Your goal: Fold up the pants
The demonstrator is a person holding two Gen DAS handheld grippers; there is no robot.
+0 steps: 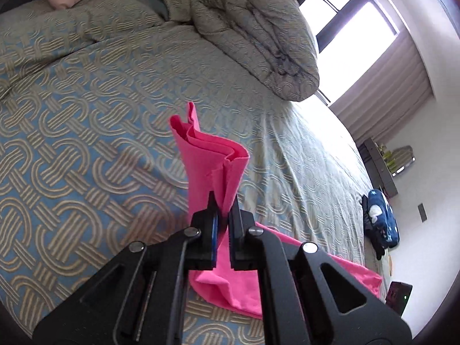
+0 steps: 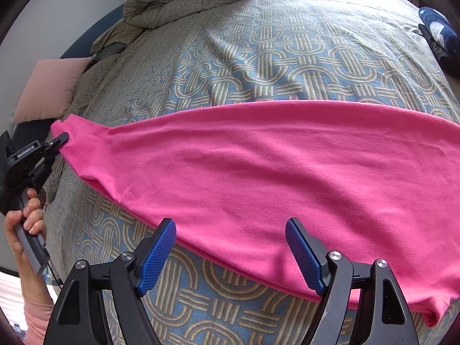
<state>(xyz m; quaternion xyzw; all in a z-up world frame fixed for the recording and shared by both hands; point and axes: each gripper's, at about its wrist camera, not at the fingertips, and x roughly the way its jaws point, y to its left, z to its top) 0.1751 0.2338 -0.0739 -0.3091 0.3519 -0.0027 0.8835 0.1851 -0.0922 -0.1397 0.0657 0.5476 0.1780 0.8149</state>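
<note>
A: Where are the bright pink soft-knit pants (image 2: 258, 161)?

B: Spread lengthwise across the bed's blue-and-tan woven-pattern bedspread (image 2: 258, 57), one end lifted off it.

A: Left claw (image 1: 223, 201)?

B: Pressed together, pinching that lifted end, which stands up in folds above the pads. A hand (image 2: 26, 224) grips its handle.

A: Right claw (image 2: 230, 253)?

B: Spread wide over the near edge of the pants, blue pads (image 2: 156, 256) gripping nothing.

A: Surroundings?

B: A bunched matching quilt (image 1: 258, 28) and a pale pink pillow (image 2: 49, 89) at the bed's head.
</note>
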